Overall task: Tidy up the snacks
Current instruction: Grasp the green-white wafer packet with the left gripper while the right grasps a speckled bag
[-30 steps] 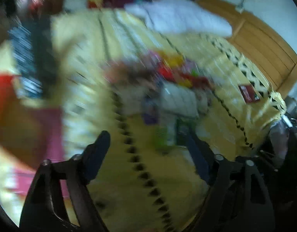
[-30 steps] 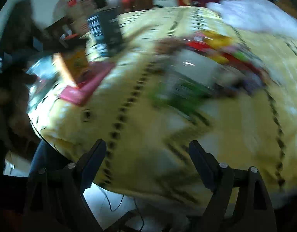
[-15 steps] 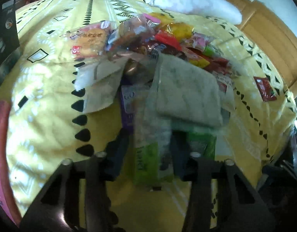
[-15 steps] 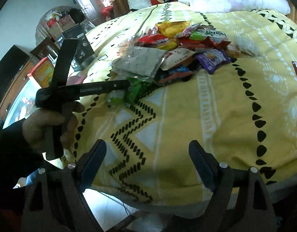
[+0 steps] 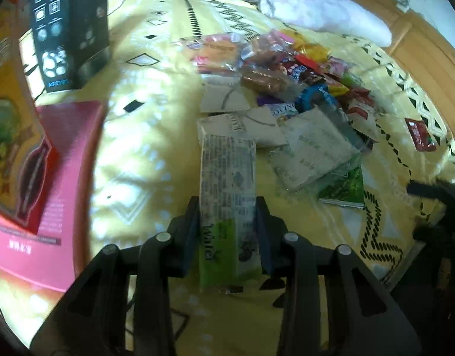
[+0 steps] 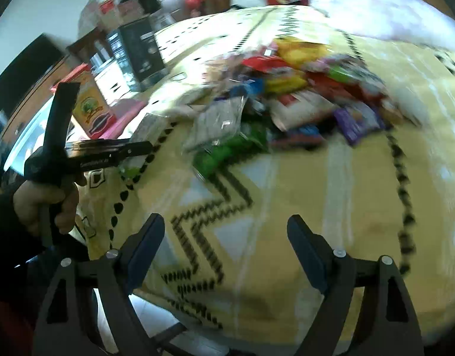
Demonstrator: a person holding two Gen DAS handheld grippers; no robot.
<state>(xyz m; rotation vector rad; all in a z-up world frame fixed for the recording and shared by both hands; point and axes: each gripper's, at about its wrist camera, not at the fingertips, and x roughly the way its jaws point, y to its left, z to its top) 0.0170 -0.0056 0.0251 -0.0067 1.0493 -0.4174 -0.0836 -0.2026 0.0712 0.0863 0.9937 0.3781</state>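
Left wrist view: the left gripper [image 5: 227, 225] is clamped on a long wafer packet [image 5: 227, 195], its long axis running straight ahead between the fingers, green end nearest the camera, printed end toward the snack pile [image 5: 286, 68]. Right gripper [image 6: 224, 237] stands wide, empty, over the yellow bedspread [image 6: 286, 195].

Wafer pack [image 5: 227, 195]: long, narrow, grey-printed wrapper with green near end, lengthwise on yellow bedspread [image 5: 144, 160], near edge of snack pile [image 5: 286, 68]. Pile: heap of mixed wrappers, red, yellow, purple, blue, plus clear bags, mid-bedspread. Grey flat packet [image 5: 313, 151] tilted just right of wafer pack, over green packet [image 5: 346, 190]. Lone red sachet [image 5: 420, 135] apart, right of pile.
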